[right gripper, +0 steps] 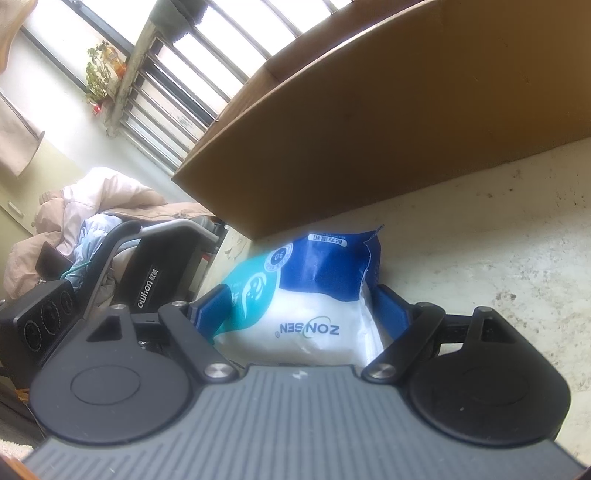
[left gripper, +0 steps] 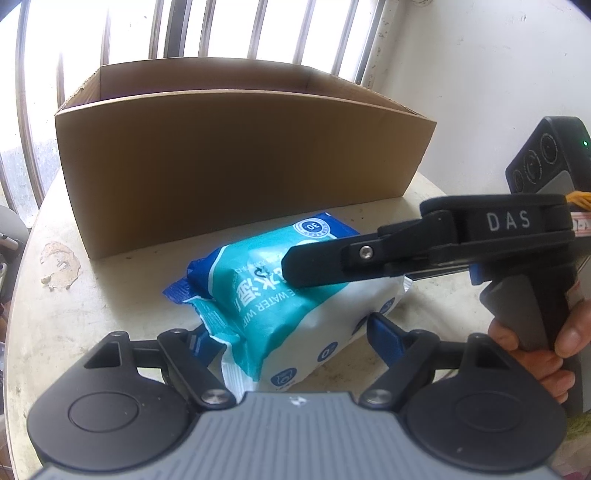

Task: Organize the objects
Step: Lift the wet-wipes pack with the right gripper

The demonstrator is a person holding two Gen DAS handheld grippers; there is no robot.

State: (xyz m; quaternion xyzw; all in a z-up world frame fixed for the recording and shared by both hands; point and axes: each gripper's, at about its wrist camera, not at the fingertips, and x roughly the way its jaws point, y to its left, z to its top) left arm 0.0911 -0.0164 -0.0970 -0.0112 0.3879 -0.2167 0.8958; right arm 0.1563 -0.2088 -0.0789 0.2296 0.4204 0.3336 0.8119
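Note:
A teal, blue and white pack of wet wipes [left gripper: 280,302] lies on the round table just in front of an open cardboard box [left gripper: 236,162]. My left gripper [left gripper: 291,336] has its blue pads on both sides of the pack's near end and looks shut on it. My right gripper [left gripper: 314,269] reaches in from the right, one black finger lying over the pack's top. In the right wrist view the pack [right gripper: 310,314] sits between the blue pads of my right gripper [right gripper: 299,306], which touch its sides. The box [right gripper: 369,140] stands right behind.
The table [left gripper: 110,295] is pale and stained, with a chipped patch [left gripper: 59,269] at the left. A barred window [left gripper: 221,29] is behind the box. A dark device with round dials [left gripper: 543,155] stands at the right. A chair with bedding [right gripper: 92,221] is beyond the table edge.

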